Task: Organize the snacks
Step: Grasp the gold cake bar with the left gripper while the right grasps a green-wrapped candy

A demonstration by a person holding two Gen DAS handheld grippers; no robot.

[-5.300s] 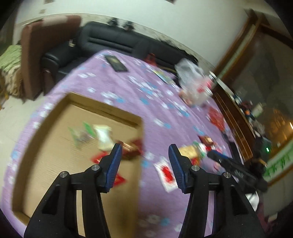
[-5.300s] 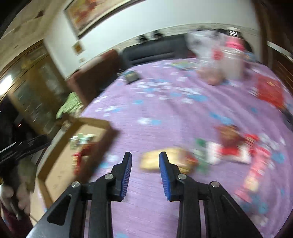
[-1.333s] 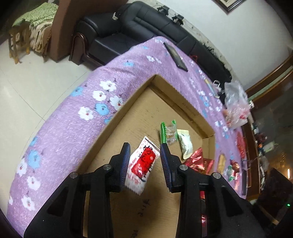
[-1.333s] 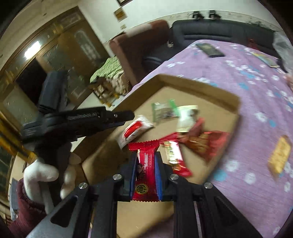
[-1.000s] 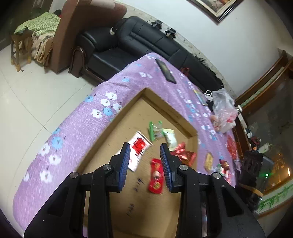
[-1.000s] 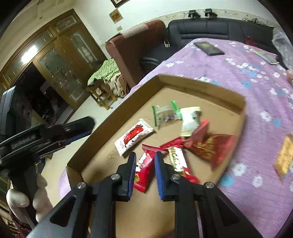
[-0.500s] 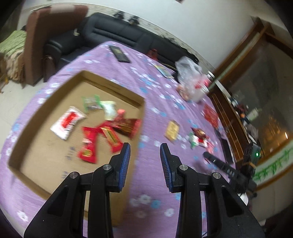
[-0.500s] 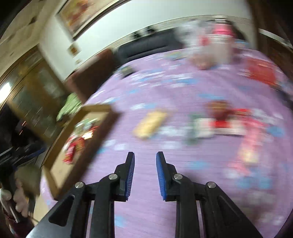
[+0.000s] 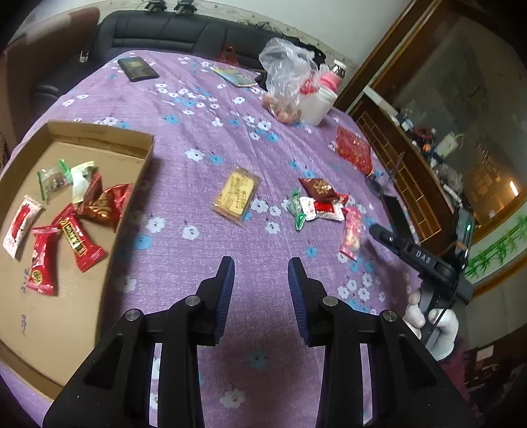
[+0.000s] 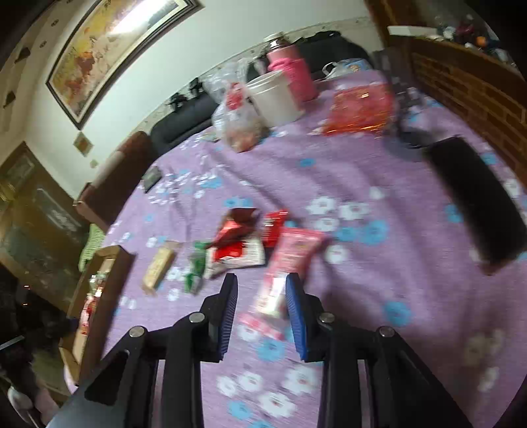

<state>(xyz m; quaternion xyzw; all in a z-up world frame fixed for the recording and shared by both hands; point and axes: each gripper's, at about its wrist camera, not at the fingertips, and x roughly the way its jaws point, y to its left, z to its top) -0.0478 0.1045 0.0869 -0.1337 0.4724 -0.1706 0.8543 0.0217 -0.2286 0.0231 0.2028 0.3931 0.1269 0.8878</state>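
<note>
A shallow cardboard box (image 9: 131, 184) at the left holds several snack packets, among them red bars (image 9: 42, 260). On the purple flowered cloth lie a yellow packet (image 9: 235, 196), a cluster of red, white and green packets (image 9: 316, 204) and a pink packet (image 9: 351, 232). My left gripper (image 9: 260, 270) is open and empty above bare cloth. My right gripper (image 10: 261, 284) is open, just over the near end of the pink packet (image 10: 290, 260). It also shows in the left wrist view (image 9: 408, 250).
A plastic bag (image 9: 286, 82), a white tub (image 9: 316, 105) and a pink bottle (image 10: 291, 74) stand at the far side. A phone (image 9: 138, 68), a red pouch (image 9: 354, 149) and a black remote (image 10: 477, 200) lie on the cloth. A sofa (image 9: 184, 28) is behind.
Both grippers have swung away from the box toward the loose packets. My right gripper has come down close over the pink packet. The red bar it held earlier lies in the box.
</note>
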